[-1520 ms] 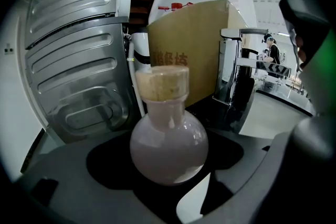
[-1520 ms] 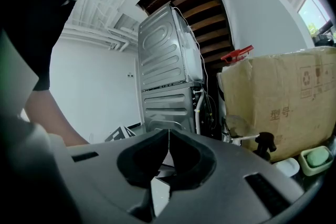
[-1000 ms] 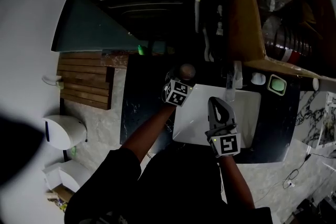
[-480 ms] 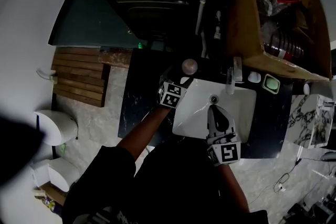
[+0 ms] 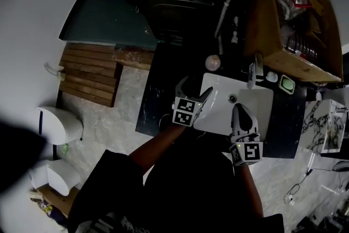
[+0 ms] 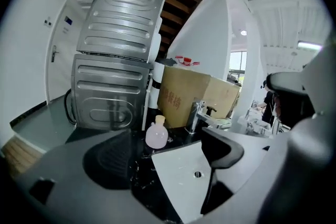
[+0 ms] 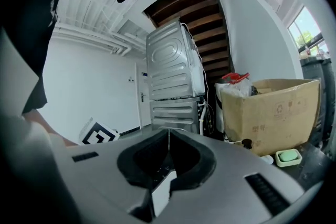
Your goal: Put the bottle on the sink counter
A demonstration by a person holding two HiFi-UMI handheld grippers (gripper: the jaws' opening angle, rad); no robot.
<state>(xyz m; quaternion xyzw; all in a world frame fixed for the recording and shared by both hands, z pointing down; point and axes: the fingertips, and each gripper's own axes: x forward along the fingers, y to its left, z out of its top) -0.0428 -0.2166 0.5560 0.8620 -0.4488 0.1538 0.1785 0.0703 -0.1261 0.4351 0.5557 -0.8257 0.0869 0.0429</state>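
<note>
Currently the pink round bottle (image 5: 212,63) is stood upright on the black counter (image 5: 163,93), just beside the white sink basin (image 5: 263,102) and near the faucet (image 5: 253,73). It is gripped by neither claw. The left gripper (image 5: 195,88) is spread open and empty, apart from the bottle. The right gripper (image 5: 242,109) is closed over the basin, nothing between its jaws.

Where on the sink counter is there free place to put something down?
The black counter left of the basin, in front of the bottle, looks bare. Behind the basin it is crowded: faucet, soap dish, cardboard box.
</note>
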